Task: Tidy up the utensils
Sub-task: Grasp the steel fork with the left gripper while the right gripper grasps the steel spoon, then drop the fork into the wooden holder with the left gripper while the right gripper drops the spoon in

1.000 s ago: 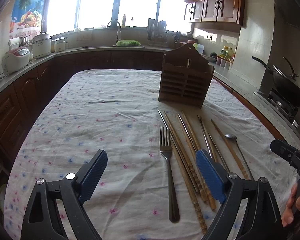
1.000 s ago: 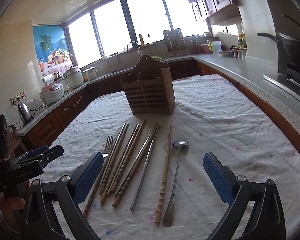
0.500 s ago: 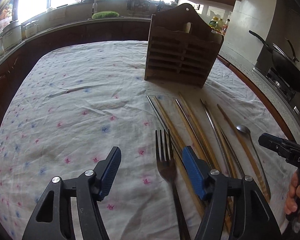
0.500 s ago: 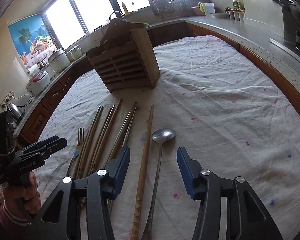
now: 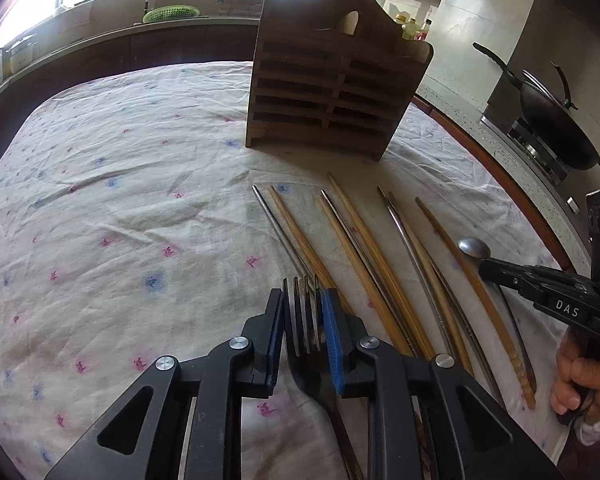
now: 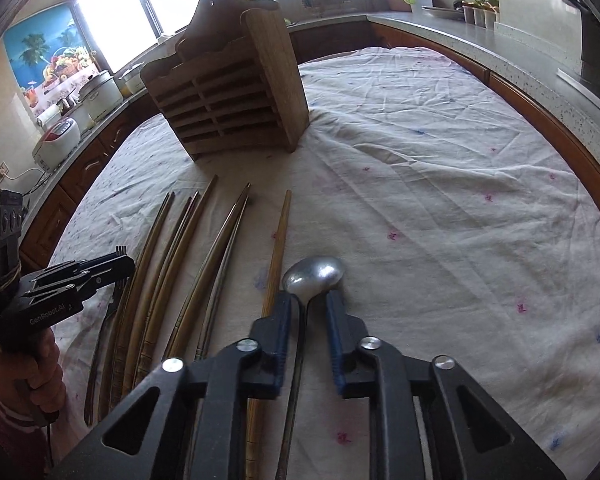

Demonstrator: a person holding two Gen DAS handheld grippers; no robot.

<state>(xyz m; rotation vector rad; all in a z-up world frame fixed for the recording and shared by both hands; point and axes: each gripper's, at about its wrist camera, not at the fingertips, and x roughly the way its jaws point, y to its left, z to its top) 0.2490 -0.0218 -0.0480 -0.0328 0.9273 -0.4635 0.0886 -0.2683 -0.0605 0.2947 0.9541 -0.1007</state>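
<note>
While both of my grippers sit low over the flowered tablecloth (image 5: 112, 184), each has its fingers drawn in narrow around a piece of cutlery. My left gripper (image 5: 303, 332) has the head of the fork (image 5: 305, 320) between its blue pads, the tines pointing away toward the wooden holder (image 5: 332, 80); the pads look pressed against the fork's sides, and its handle runs back under the gripper. My right gripper (image 6: 308, 320) straddles the neck of the spoon (image 6: 314, 274), whose bowl lies just past the fingertips on the cloth. A thin gap shows between each pad and the slim handle, so I cannot tell whether those fingers have closed on it.

Between the fork and the spoon lie the chopsticks (image 5: 364, 248), some wood and some metal, side by side and fanning slightly, their tips pointing at the holder. One wooden chopstick (image 6: 278, 248) lies just left of the spoon, beside my right gripper's left finger. The holder stands upright on the cloth beyond all the utensils, apart from them. A wok (image 5: 556, 120) sits on the stove at the right.
</note>
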